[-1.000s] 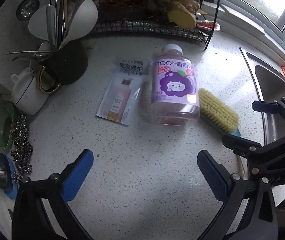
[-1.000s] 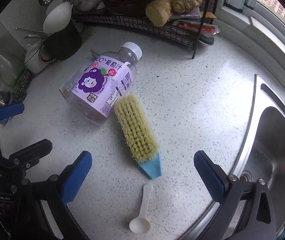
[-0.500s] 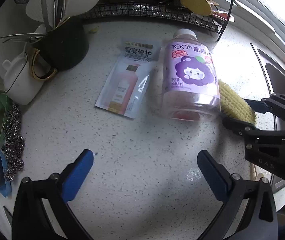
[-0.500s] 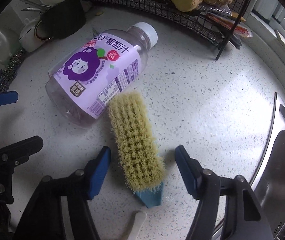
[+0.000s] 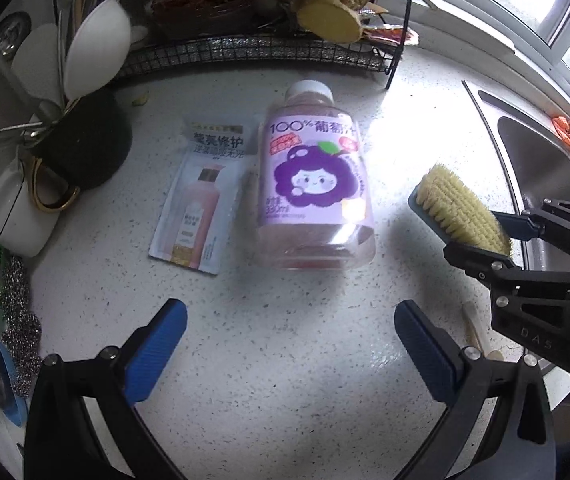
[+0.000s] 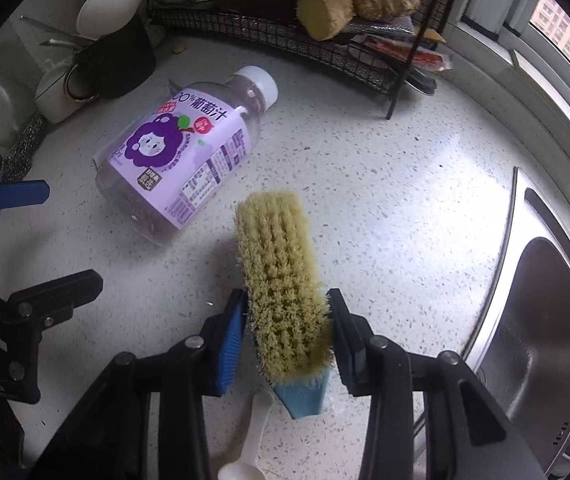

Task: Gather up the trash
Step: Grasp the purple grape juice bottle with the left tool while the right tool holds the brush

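Both blue pads of the right gripper (image 6: 287, 334) are closing in on the scrub brush (image 6: 283, 280), one at each long side of its yellow bristles, pressing against them near the blue handle end; in the left wrist view the brush's far end looks tilted up off the speckled counter (image 6: 385, 184). Just below the brush handle lies a small white plastic spoon (image 6: 251, 444). The left gripper (image 5: 291, 354) hangs over bare counter with its jaws spread wide and nothing between them. Beyond it a grape juice bottle (image 5: 315, 178) lies on its side, white cap pointing toward a black wire rack (image 5: 245, 50). Just beside the bottle, on its left, a flat shampoo sachet (image 5: 201, 200) lies on the counter. A steel sink (image 6: 545, 312) sits to the right of the brush.
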The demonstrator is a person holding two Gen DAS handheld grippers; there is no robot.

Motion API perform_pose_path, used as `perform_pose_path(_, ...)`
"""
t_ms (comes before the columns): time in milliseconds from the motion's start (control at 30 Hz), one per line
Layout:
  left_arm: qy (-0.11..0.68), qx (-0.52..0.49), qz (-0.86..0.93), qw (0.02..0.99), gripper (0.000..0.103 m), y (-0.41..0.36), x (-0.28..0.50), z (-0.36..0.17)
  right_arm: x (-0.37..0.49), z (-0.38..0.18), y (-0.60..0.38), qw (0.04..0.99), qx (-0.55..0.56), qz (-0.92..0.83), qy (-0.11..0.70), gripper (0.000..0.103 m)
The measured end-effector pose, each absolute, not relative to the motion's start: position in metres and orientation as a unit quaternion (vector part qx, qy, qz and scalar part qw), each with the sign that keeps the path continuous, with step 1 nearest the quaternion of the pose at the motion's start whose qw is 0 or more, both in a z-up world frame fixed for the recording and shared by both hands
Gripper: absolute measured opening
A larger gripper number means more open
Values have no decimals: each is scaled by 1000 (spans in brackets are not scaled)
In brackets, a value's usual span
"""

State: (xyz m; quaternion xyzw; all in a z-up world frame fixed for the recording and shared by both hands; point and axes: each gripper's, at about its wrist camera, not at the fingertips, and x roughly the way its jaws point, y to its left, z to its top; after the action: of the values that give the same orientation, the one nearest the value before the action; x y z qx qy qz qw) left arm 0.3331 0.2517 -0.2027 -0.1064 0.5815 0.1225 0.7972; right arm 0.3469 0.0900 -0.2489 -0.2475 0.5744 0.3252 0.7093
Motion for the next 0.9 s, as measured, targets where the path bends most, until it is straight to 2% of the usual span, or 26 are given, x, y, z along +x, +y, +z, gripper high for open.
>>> perform_pose_path(367,578,-89,89,806,103,245,384,-210,379,-243,66,720,-204,271,605,38)
perform_pose_path(833,593,-91,77,797,103,263,404,-230,385,-253,64,713,-195,267,618,38)
perform_pose_path(900,592,-94,77,797,100,263,405,-233,386,-254,63,712,-194,267,620,38)
